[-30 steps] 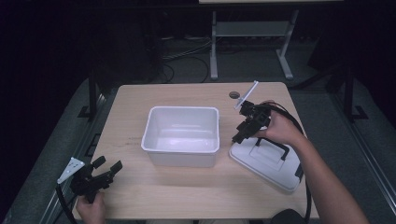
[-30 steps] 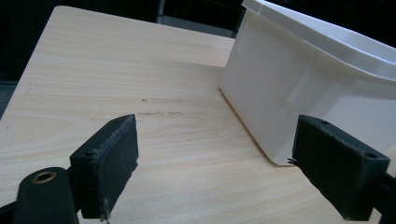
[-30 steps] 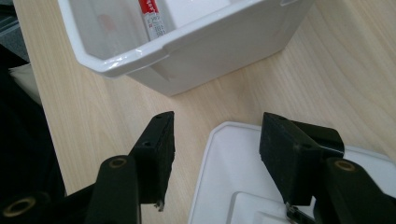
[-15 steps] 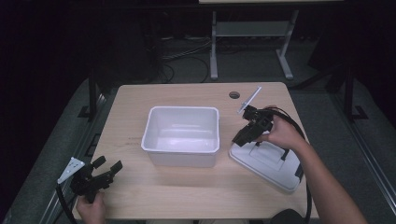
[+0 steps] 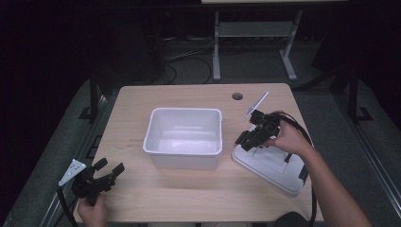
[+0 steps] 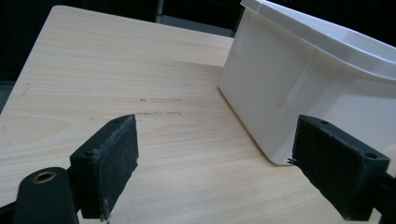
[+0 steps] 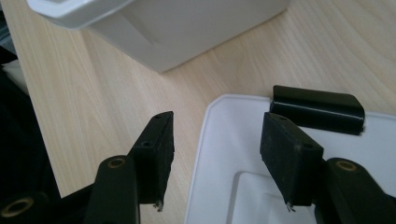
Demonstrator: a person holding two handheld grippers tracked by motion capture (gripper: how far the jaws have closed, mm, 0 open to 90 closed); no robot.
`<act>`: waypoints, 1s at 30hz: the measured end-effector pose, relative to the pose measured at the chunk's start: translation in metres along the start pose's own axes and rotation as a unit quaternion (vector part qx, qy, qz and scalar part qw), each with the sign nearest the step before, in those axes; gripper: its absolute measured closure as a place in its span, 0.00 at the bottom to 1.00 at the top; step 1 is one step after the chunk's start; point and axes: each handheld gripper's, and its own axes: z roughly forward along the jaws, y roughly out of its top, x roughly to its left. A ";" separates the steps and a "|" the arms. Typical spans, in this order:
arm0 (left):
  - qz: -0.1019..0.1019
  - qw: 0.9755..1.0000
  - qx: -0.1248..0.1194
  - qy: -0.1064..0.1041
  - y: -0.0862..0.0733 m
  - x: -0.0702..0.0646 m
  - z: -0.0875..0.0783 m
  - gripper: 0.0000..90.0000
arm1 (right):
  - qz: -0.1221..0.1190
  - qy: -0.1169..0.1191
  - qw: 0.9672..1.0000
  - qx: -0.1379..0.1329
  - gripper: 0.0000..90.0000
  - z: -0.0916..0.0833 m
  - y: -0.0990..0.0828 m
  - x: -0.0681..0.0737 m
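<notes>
A white plastic bin (image 5: 182, 161) stands open in the middle of the table. To its right a white lid (image 5: 274, 168) lies flat, with a black latch (image 7: 317, 109) on its edge. My right gripper (image 5: 243, 139) hangs open just over the lid's left edge. In the right gripper view one jaw of the right gripper (image 7: 215, 144) is above bare wood and the other above the lid (image 7: 373, 140), pressing on nothing. My left gripper (image 5: 111, 168) rests open at the table's front left corner. In the left gripper view the left gripper (image 6: 215, 154) points at the bin's wall (image 6: 317, 79).
The wooden table has a round cable hole (image 5: 237, 96) near its far edge. A metal stand (image 5: 253, 33) and cables sit on the dark floor behind. A cable (image 5: 309, 156) trails from the right gripper along the person's forearm. The bin's corner (image 7: 187, 28) is close beyond the right jaws.
My right gripper has come down and slightly toward the bin, onto the lid's left edge, with its jaws still apart. The left gripper has stayed where it was.
</notes>
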 end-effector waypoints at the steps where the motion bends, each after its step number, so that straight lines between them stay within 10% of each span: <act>1: 0.000 1.000 0.000 0.000 0.000 0.000 0.000 0.15 | 0.000 -0.001 1.000 0.000 0.49 0.000 -0.001 0.000; 30: 0.001 1.000 0.002 -0.003 0.000 -0.001 0.000 0.15 | 0.025 -0.004 1.000 -0.015 0.50 0.001 -0.030 -0.010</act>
